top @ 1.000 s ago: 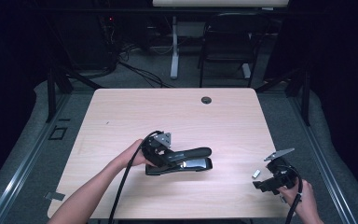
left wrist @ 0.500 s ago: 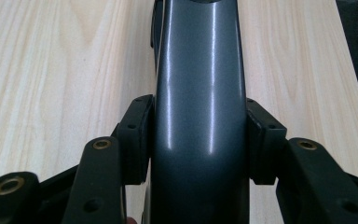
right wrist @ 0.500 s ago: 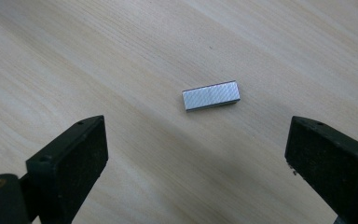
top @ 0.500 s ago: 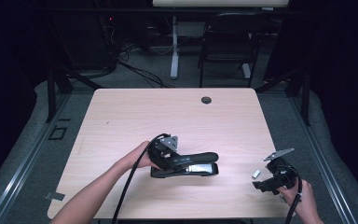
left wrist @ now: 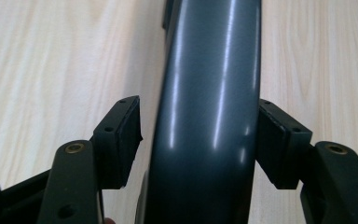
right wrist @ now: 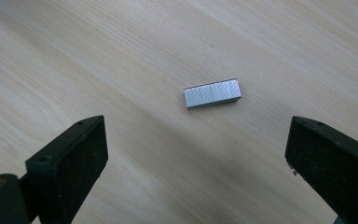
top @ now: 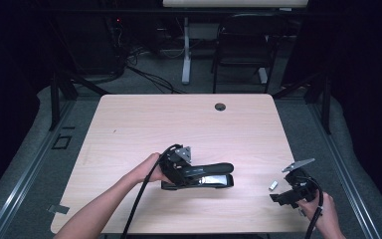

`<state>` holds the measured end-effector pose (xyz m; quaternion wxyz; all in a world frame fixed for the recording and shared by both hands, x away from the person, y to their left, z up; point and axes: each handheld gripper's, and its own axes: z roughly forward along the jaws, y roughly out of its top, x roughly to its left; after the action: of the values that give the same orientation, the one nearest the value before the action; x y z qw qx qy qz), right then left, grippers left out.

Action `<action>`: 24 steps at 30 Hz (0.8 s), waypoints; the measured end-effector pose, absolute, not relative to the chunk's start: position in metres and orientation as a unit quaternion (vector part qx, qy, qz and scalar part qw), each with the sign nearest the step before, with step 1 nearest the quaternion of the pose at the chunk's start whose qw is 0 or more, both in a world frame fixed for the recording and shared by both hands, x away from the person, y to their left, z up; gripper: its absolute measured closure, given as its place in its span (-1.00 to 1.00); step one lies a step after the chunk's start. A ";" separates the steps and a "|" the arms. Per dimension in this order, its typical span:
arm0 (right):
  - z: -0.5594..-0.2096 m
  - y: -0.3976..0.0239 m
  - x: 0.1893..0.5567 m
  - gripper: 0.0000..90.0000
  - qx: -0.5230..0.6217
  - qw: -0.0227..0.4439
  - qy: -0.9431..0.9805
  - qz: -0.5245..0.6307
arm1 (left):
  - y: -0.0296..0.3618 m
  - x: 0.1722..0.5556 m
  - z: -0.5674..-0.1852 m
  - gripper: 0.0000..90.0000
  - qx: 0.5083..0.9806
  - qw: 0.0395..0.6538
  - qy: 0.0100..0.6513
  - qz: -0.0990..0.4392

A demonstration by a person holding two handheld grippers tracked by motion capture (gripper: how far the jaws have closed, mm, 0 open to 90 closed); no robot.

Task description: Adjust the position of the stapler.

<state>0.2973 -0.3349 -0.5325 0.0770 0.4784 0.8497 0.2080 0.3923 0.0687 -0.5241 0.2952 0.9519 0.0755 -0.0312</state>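
On the tabletop (top: 129, 129), the left tool (top: 199, 175) straddles a black stapler (top: 214, 174) lying toward six o'clock; its jaws have just been opening, one pad clear of the glossy body (left wrist: 205, 116). At four o'clock, the right tool (top: 278, 195) gapes released, a staple strip (right wrist: 212, 93) lying just ahead at twelve.

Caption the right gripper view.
Open right gripper hovers over a block of staples lying on the wooden table.
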 end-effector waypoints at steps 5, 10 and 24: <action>-0.532 -0.335 0.298 -0.88 0.474 0.075 0.853 0.203 | 0.079 0.387 -0.517 -0.20 0.942 0.317 0.111 -0.020; -0.533 -0.332 0.298 -0.88 0.476 0.076 0.852 0.205 | 0.066 0.379 -0.511 -0.08 0.937 0.330 0.112 -0.014; -0.535 -0.331 0.299 -0.88 0.474 0.069 0.854 0.205 | 0.064 0.379 -0.513 0.15 0.943 0.326 0.059 0.010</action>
<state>0.2992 -0.3307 -0.5349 0.0691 0.4736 0.8539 0.2045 0.3786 0.0640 -0.5127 0.3261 0.9434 0.0594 0.0095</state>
